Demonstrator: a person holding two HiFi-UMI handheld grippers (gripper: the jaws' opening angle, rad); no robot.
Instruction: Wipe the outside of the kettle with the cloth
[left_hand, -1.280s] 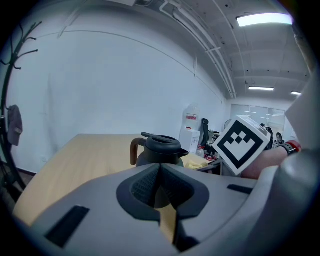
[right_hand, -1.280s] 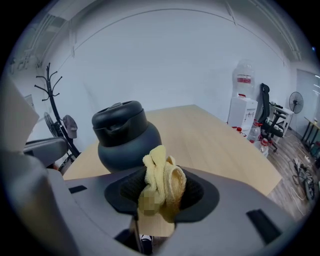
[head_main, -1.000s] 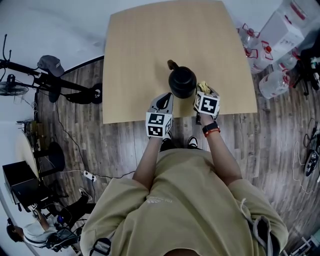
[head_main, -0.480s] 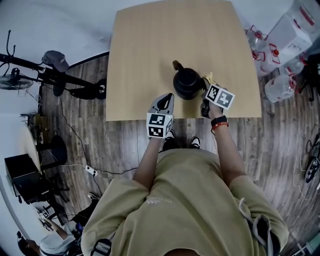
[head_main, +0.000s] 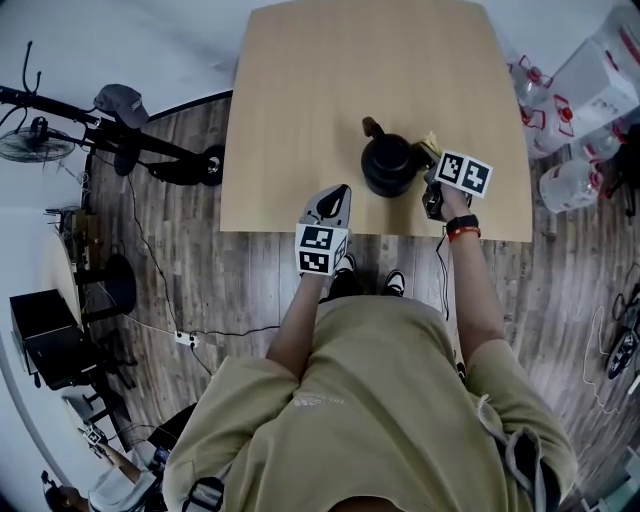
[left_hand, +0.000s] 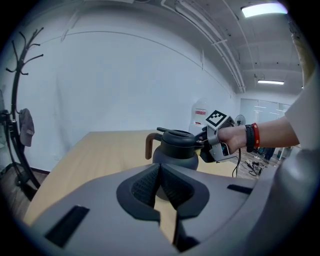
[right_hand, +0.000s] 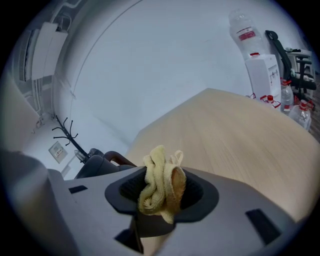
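A black kettle (head_main: 388, 166) with a brown handle (head_main: 371, 127) stands on the wooden table (head_main: 300, 110), near its front edge. My right gripper (head_main: 431, 157) is at the kettle's right side, shut on a bunched yellow cloth (head_main: 430, 146). The cloth (right_hand: 162, 184) fills the jaws of that gripper (right_hand: 162, 195), and the kettle (right_hand: 95, 166) lies just to its left. My left gripper (head_main: 336, 193) hovers over the front edge, left of the kettle, shut and empty. Along this gripper (left_hand: 159, 183) I see the kettle (left_hand: 175, 152) ahead, with the right gripper (left_hand: 210, 146) at its upper right rim.
Water jugs (head_main: 563, 185) and a white dispenser (head_main: 598, 72) stand on the floor to the right of the table. To the left are a coat rack with a cap (head_main: 120, 103) and a fan (head_main: 28, 146). A power strip (head_main: 183, 340) lies on the floor.
My right gripper has carried the cloth from the kettle's near right side round to its right side, farther from me. The left gripper has stayed put.
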